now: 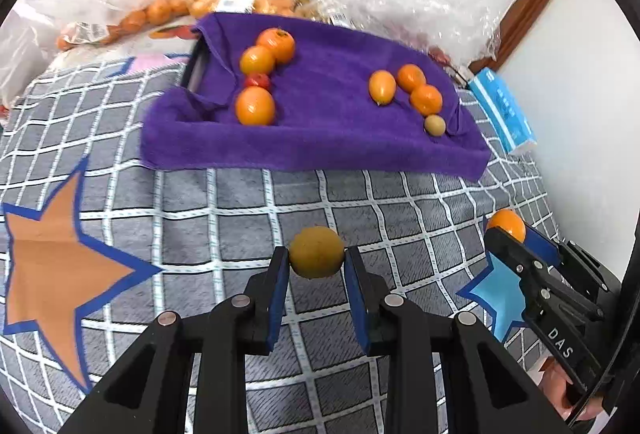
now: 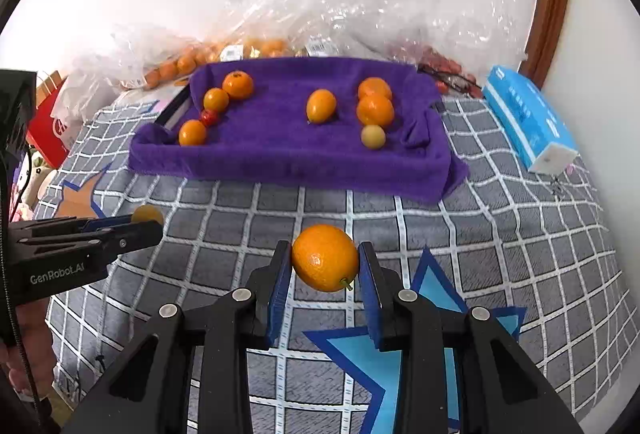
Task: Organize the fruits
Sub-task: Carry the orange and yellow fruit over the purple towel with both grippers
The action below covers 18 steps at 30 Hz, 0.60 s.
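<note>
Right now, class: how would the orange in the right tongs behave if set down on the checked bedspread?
The orange looks round and smooth, so it would probably roll. The checked bedspread seems soft, which may slow it. Pinched between the right tongs without denting, it appears firm.

Left tool: black angular arms showing silver round screws, blue pads lining fingers, white "GenRobot.AI" lettering, thin black cable trailing. Right tool: matching black build, bearing white "DAS" marking.
</note>
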### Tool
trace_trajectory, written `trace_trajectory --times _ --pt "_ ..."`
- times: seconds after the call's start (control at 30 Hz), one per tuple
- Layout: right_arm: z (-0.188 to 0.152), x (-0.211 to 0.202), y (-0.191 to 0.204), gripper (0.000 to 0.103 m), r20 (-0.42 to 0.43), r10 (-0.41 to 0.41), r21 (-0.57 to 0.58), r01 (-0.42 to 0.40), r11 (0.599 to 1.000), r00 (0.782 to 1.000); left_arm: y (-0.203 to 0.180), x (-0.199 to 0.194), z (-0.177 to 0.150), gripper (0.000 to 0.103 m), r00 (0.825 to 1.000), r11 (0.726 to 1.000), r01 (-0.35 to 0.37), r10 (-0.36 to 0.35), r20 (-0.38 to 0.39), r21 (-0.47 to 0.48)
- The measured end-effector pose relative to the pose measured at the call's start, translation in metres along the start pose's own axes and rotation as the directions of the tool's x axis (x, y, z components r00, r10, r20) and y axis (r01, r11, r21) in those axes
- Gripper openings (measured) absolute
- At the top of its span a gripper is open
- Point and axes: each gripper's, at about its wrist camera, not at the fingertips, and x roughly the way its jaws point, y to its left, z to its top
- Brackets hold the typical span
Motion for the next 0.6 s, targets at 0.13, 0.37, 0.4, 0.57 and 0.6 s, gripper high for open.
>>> trace_trajectory --times 0.13,0.37,0.4,0.57,0.6 --pt "0.006 -0.01 0.004 0.033 0.023 0.004 -0.004 -0.004 1.0 1.0 0.004 -0.014 0.001 0.027 1.0 1.0 0.005 -0.005 0.023 -0.019" --pt "0.02 -0.027 0.006 0.033 0.062 -0.005 -0.007 0.005 1.0 0.998 0.007 -0.041 0.008 0.027 0.996 1.0 -0.002 0.004 0.084 -0.028" --pt "0.022 -0.03 0.006 0.033 0.068 -0.008 -0.006 0.008 1.0 0.998 0.008 -0.043 0.009 0.027 0.996 1.0 -0.003 0.005 0.09 -0.028" --pt "0.035 -0.043 0.009 0.033 0.109 -0.022 -0.009 0.023 1.0 0.994 0.01 -0.061 0.019 0.027 0.992 1.0 -0.015 0.018 0.128 -0.026" --pt "0.038 -0.045 0.009 0.033 0.118 -0.024 -0.009 0.025 1.0 0.993 0.011 -0.063 0.02 0.027 0.991 1.0 -0.015 0.018 0.134 -0.025"
